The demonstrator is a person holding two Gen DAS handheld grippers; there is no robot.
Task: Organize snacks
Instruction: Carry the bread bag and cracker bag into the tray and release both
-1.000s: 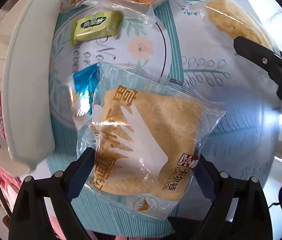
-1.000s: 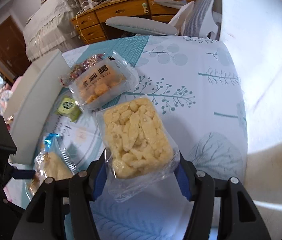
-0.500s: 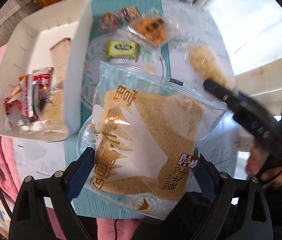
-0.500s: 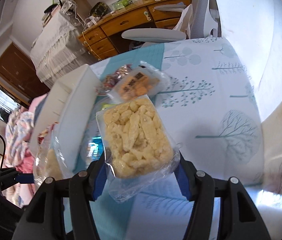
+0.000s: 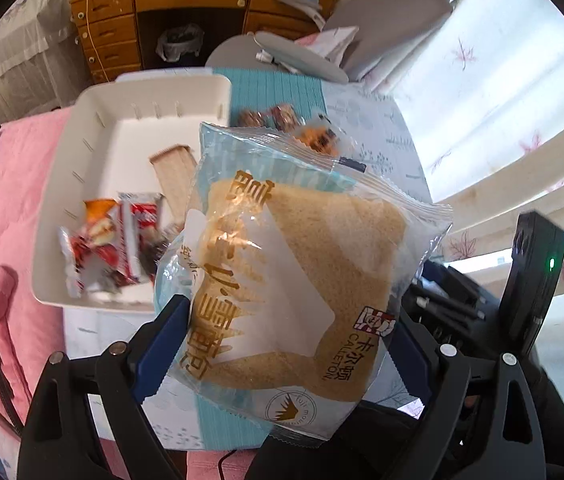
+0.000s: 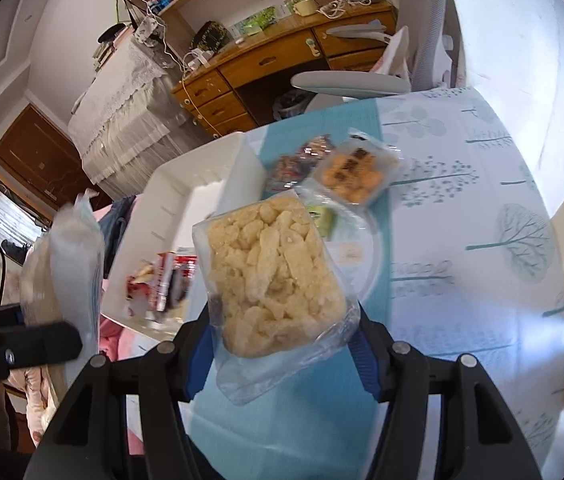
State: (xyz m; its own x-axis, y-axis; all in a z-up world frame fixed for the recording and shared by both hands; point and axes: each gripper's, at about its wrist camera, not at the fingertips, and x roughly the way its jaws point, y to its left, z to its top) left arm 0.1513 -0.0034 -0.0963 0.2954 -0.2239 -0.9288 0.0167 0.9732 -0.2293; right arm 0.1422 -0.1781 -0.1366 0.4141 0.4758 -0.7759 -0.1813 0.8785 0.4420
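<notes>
Both claws lifted their packets above the white bin (image 5: 82, 152)

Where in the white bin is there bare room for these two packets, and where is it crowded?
The white bin is bare at its far end, between the far wall and the upright wafer pack. Its near end is crowded with red wrapped snacks. On the table, tablecloth right of the orange snack pack is also free.

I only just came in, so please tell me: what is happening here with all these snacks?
A person is sorting snacks with two handheld grippers. The left gripper holds a wrapped bread slice, the right gripper a clear pack of puffed rice cake. Both hang above the table near the white bin.
</notes>
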